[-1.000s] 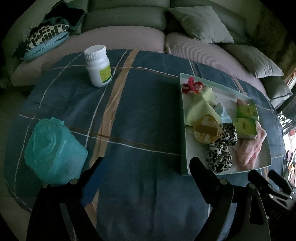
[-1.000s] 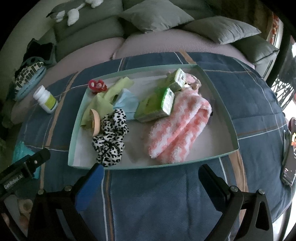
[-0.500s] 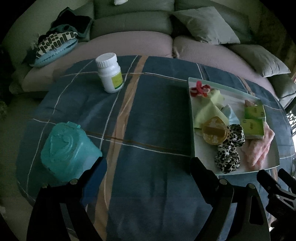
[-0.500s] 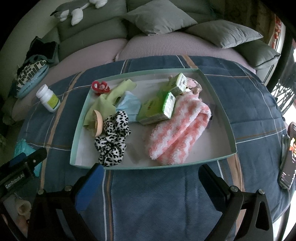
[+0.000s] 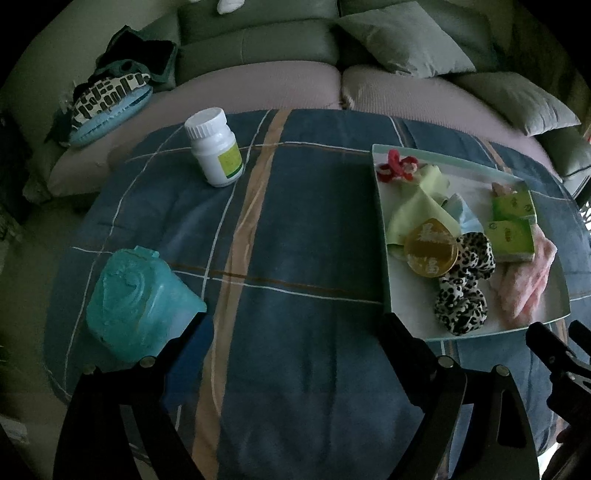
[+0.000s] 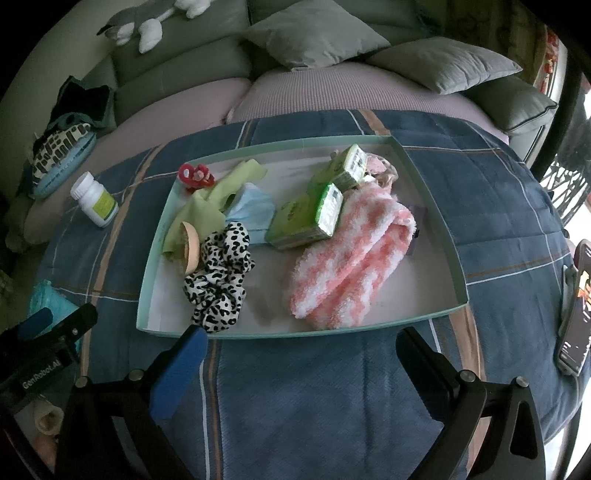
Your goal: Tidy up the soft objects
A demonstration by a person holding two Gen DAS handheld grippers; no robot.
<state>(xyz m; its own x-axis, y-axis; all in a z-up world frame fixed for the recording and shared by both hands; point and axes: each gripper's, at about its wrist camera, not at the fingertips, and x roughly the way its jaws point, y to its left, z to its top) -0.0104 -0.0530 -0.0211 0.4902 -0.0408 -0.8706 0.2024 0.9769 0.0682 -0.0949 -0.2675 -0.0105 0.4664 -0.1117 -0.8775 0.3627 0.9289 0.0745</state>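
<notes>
A pale green tray (image 6: pixel 436 206) (image 5: pixel 382 236) sits on the blue plaid cloth. In it lie pink-and-white fuzzy socks (image 6: pixel 351 269) (image 5: pixel 524 280), a leopard-print scrunchie (image 6: pixel 221 280) (image 5: pixel 463 284), a yellow-green cloth (image 6: pixel 214 199) (image 5: pixel 417 206), a light blue face mask (image 6: pixel 253 212), two green tissue packs (image 6: pixel 306 218) (image 5: pixel 511 236), a round amber disc (image 5: pixel 430 253) and a red clip (image 6: pixel 195 175) (image 5: pixel 397 170). My right gripper (image 6: pixel 299 354) is open and empty, just short of the tray's near rim. My left gripper (image 5: pixel 295 339) is open and empty over the cloth, left of the tray.
A white pill bottle (image 5: pixel 216 147) (image 6: pixel 96 199) stands at the cloth's far left. A teal lidded container (image 5: pixel 136 302) sits by my left finger. A phone (image 6: pixel 576 314) lies at the right edge. A sofa with grey cushions (image 6: pixel 314 33) runs behind.
Both grippers have drawn back and up a little, so the tray and table objects sit lower and farther in view. Nothing on the table has moved; both grippers stay open.
</notes>
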